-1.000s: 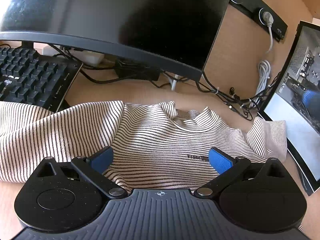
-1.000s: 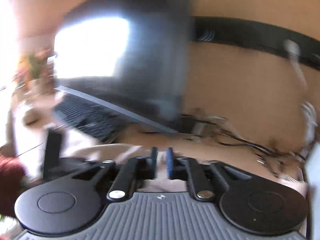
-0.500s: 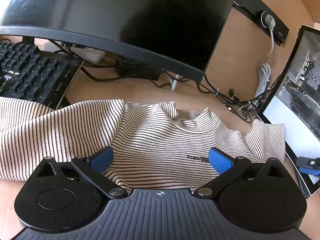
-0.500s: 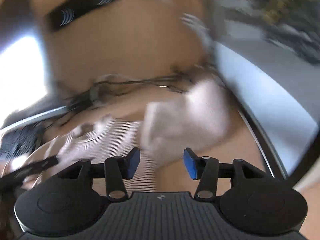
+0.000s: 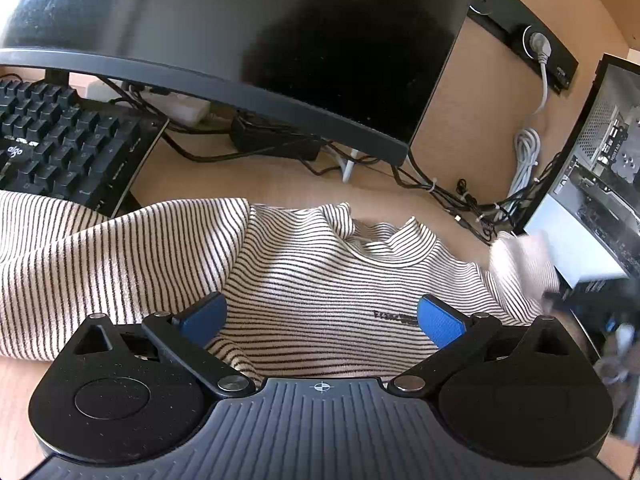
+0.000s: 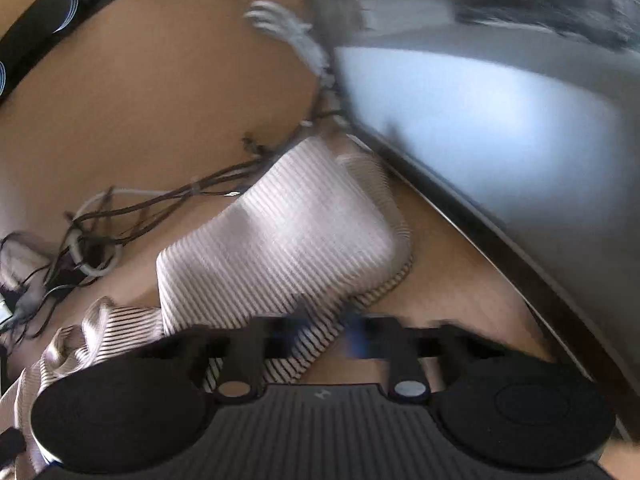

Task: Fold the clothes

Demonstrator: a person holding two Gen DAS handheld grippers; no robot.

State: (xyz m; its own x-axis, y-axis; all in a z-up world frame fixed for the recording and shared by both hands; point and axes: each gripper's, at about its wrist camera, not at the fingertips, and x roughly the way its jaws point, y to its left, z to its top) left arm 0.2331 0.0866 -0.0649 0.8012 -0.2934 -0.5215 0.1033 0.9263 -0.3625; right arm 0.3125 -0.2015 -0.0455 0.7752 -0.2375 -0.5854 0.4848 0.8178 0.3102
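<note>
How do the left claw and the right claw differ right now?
The left claw stands wide open above the striped shirt, at its chest; the right claw has just closed, with the sleeve between its pads. The left claw shows sharp, the right claw blurred. Both have blue pads.

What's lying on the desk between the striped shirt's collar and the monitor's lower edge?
Mostly bare desk behind the collar, then black cables and a dark adapter under the monitor; the left wrist view shows it.
</note>
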